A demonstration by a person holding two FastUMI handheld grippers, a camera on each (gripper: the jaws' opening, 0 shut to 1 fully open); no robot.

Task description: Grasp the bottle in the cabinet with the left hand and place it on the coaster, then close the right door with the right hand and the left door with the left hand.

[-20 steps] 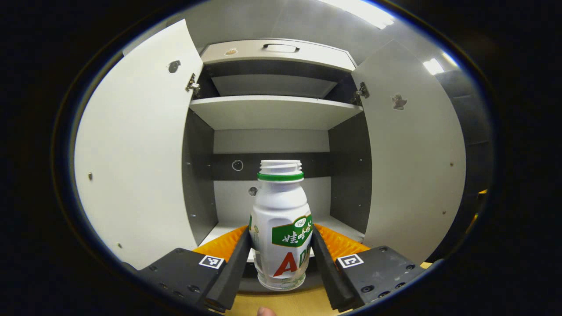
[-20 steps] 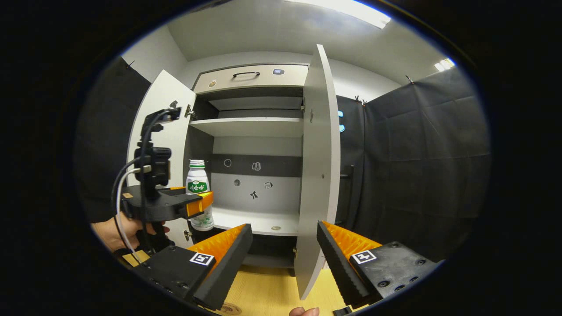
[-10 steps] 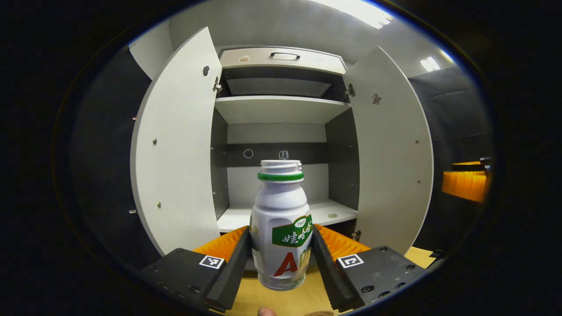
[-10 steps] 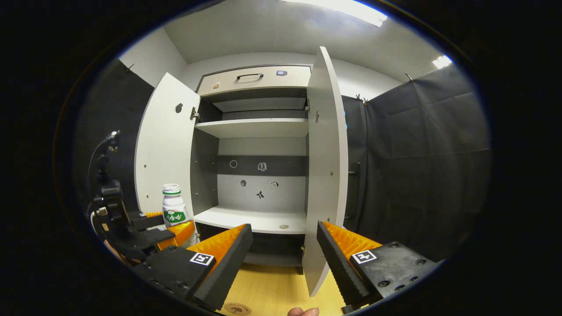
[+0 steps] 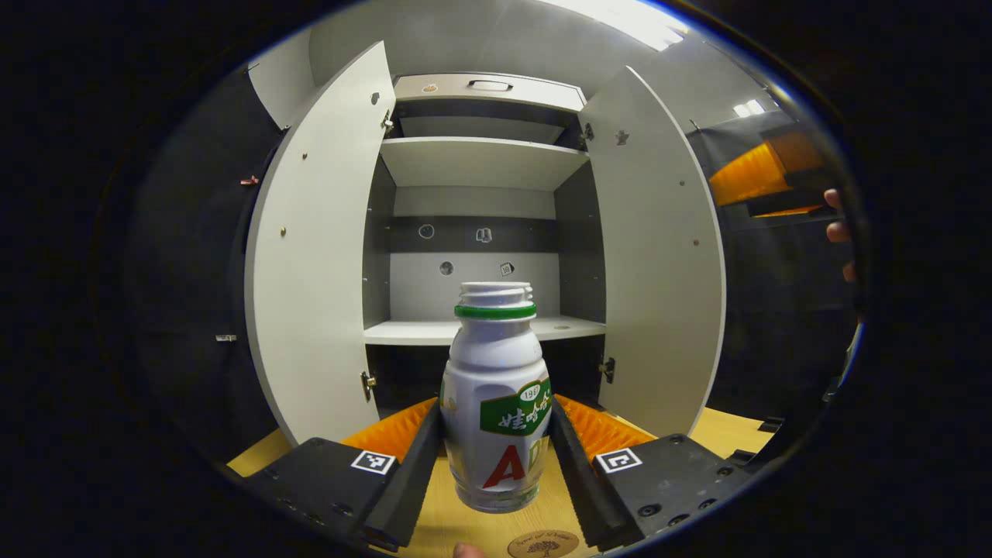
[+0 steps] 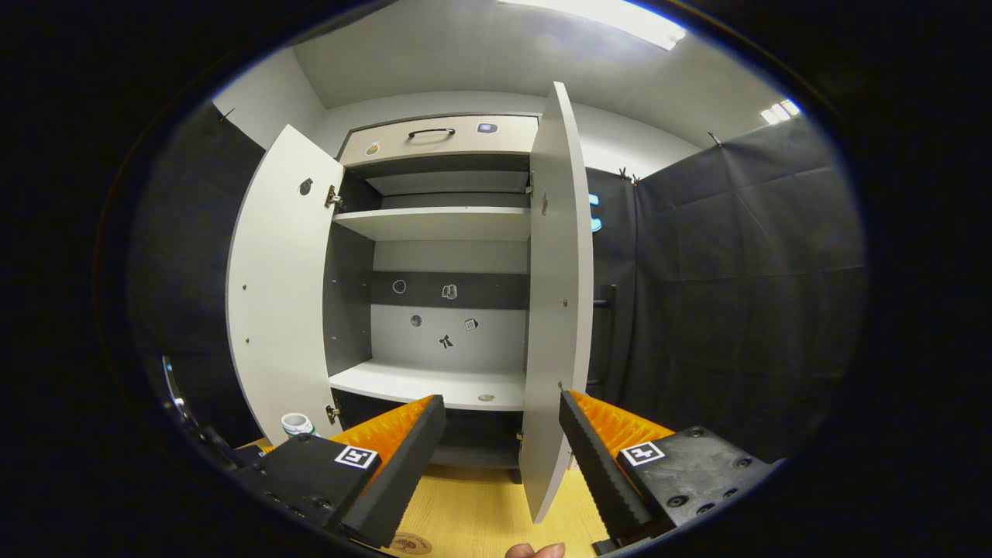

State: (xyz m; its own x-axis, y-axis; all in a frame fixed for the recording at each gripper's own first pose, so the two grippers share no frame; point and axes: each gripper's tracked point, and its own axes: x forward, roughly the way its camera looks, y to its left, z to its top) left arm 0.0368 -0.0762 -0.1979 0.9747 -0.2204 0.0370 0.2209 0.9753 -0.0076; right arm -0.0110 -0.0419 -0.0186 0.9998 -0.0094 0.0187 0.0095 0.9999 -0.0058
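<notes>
L gripper (image 5: pixel 496 449): jaws pinched on both sides of bottle (image 5: pixel 496 403), held upright, off the tabletop (image 5: pixel 721 430).
Bottle: uncapped, green neck ring; out of cabinet (image 5: pixel 480 159), in front of it.
Coaster (image 5: pixel 544 544): on tabletop just below and a bit right of the jaws; nothing on it. Bottle not yet set down.
Cabinet: ahead of L gripper, shelves bare.
L door (image 5: pixel 325 248): wide open, ahead-left.
R door (image 5: pixel 659 256): wide open, ahead-right.
R gripper (image 6: pixel 502 449): jaws spread wide, holding nothing; R door edge just ahead between them, no contact seen.
Status est.: grasp + removal done. Left: placing on coaster, shutting R door, shutting L door.
</notes>
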